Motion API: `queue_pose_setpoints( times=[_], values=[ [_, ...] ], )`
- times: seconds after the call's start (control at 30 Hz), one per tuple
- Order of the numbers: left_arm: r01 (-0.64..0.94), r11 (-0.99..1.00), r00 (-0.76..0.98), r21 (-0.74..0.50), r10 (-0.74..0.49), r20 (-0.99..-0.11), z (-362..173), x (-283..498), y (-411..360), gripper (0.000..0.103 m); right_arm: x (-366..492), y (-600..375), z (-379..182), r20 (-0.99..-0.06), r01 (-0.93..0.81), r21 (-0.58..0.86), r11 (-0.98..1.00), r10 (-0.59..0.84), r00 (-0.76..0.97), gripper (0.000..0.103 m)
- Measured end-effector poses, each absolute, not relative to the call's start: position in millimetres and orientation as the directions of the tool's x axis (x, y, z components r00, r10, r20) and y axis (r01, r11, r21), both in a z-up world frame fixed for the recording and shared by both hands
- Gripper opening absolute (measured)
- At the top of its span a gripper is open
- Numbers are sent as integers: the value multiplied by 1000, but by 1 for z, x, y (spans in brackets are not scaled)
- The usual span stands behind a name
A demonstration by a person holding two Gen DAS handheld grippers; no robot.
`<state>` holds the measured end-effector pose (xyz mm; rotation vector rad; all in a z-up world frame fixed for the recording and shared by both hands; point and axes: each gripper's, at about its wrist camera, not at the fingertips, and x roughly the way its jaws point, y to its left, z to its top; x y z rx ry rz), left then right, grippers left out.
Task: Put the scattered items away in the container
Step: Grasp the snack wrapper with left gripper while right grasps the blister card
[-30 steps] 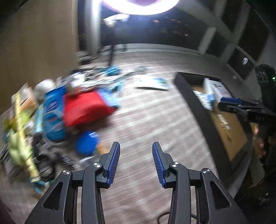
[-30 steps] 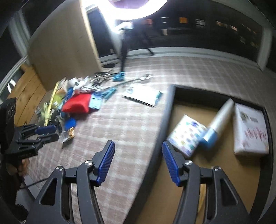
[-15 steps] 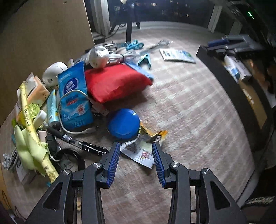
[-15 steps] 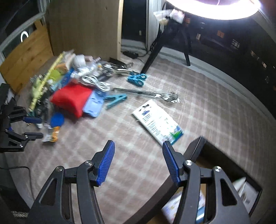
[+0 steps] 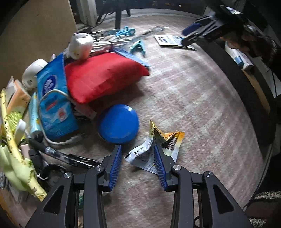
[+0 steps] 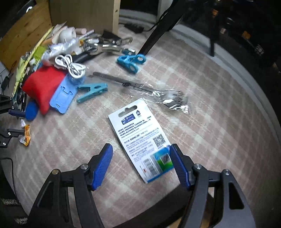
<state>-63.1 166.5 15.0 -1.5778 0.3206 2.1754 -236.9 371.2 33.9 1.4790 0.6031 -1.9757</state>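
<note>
A crumpled white and gold sachet (image 5: pixel 154 150) lies on the checked carpet between the fingers of my left gripper (image 5: pixel 138 157). The jaws are closing a little; the right pad (image 5: pixel 159 164) is at the sachet's edge and the left pad stands clear. A blue round lid (image 5: pixel 118 122) sits just beyond. My right gripper (image 6: pixel 140 149) points down over a white carded package (image 6: pixel 140 138), its jaws opening wide on either side without touching it. The black-rimmed container (image 5: pixel 223 61) lies at the right with a tube and a box inside.
A heap at the left holds a red pouch (image 5: pixel 103 77), a blue wipes pack (image 5: pixel 52 98), a pen, cables and cloths. Blue clips (image 6: pixel 130 62), a teal clamp (image 6: pixel 91 91) and a wrapped fork (image 6: pixel 168 97) lie farther out. A wooden panel (image 6: pixel 84 14) and a tripod leg stand behind.
My right gripper swung from over the container to above the carded package and its jaws widened. My left gripper sank toward the floor, bringing the sachet between its fingers.
</note>
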Motion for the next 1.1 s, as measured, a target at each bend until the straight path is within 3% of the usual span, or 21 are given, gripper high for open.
queue_pose_setpoints(
  times=[0.27,0.37,0.43,0.5,0.57,0.9,1.1],
  values=[
    [-496,-863,-239,-94,240,-941,16,-57,176,34,-254,364,19,-970,725,2,-689,-178,-166,81],
    [-496,-860,-225,-122,263,-938,16,-55,177,34,-255,364,20,-969,721,9,-693,-184,-165,81],
    [-495,-861,-227,-118,259,-939,17,-53,178,31,-254,362,21,-970,708,10,-706,-178,-164,79],
    [-485,-865,-226,-127,265,-937,17,-52,179,21,-250,360,25,-969,707,11,-708,-183,-168,65],
    [-482,-862,-209,-159,289,-934,18,-53,180,15,-246,360,29,-967,700,32,-713,-200,-160,58],
    [-429,-886,-248,-178,304,-920,29,-50,186,11,-223,366,40,-938,628,139,-766,-305,-165,55],
    [-394,-896,-304,-205,338,-891,54,-47,192,11,-204,384,76,-888,547,215,-809,-395,-236,55]
  ],
)
